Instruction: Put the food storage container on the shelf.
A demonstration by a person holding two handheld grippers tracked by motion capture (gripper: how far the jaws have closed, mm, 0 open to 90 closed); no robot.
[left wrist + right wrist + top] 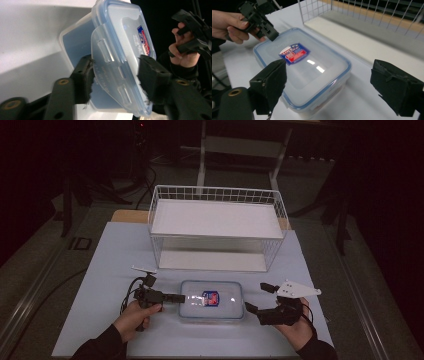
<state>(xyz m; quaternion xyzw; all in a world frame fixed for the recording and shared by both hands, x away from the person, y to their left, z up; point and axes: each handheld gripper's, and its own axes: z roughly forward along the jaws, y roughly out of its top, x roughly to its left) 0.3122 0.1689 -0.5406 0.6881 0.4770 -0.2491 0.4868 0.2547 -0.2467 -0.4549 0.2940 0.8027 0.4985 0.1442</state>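
One plastic box [212, 301] with a blue-rimmed lid sits just in front of the wire basket [217, 227]. One sticker [211, 298] is on that lid. There is one wire basket, and one white table [100, 285] under it. Two grippers flank the box: the left gripper [181, 297] at its left end, the right gripper [256, 299] at its right. Two hands hold them.

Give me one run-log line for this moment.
left gripper: jaws around end latch of food container | right gripper: open, beside container | lid on | wire basket behind
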